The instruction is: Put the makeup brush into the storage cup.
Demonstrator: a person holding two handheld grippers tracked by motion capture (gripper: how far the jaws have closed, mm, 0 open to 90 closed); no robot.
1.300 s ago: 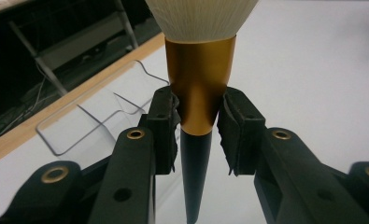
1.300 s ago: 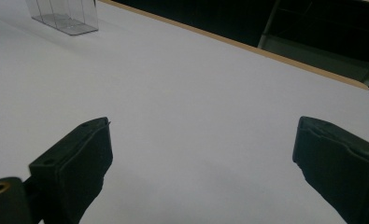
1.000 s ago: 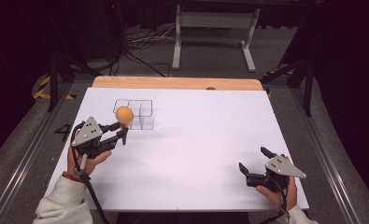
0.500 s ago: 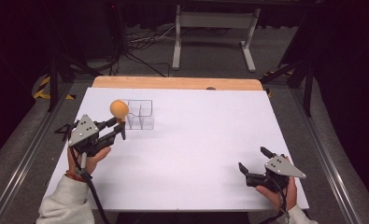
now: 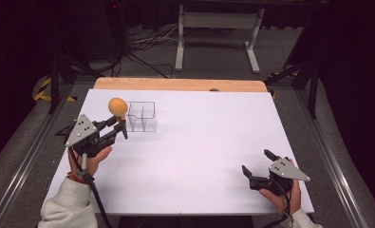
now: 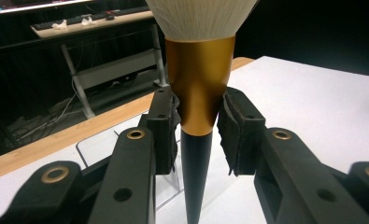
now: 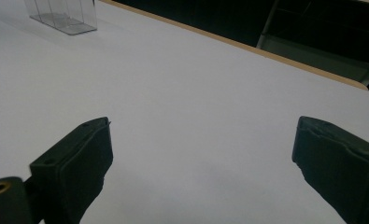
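While the left gripper [image 5: 119,126] clamped a makeup brush with gold ferrule, black tapered handle and pale bristles [image 6: 200,88], it hung upright just left of the clear plastic divided organiser [image 5: 141,116].
Well right of the organiser and nearer the person, the right gripper [image 5: 256,167] rested wide open and empty on the white bench [image 5: 209,142]. Since the pads pinched the tapered ferrule, the brush could probably slip or tilt and catch the organiser's rim.

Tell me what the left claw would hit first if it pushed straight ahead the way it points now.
Probably the clear box. The left claw, shut on the brush, points at the box's near-left side from close by, and the box's wire-like edges show just beyond its tips. Height is unclear, so it might pass above.
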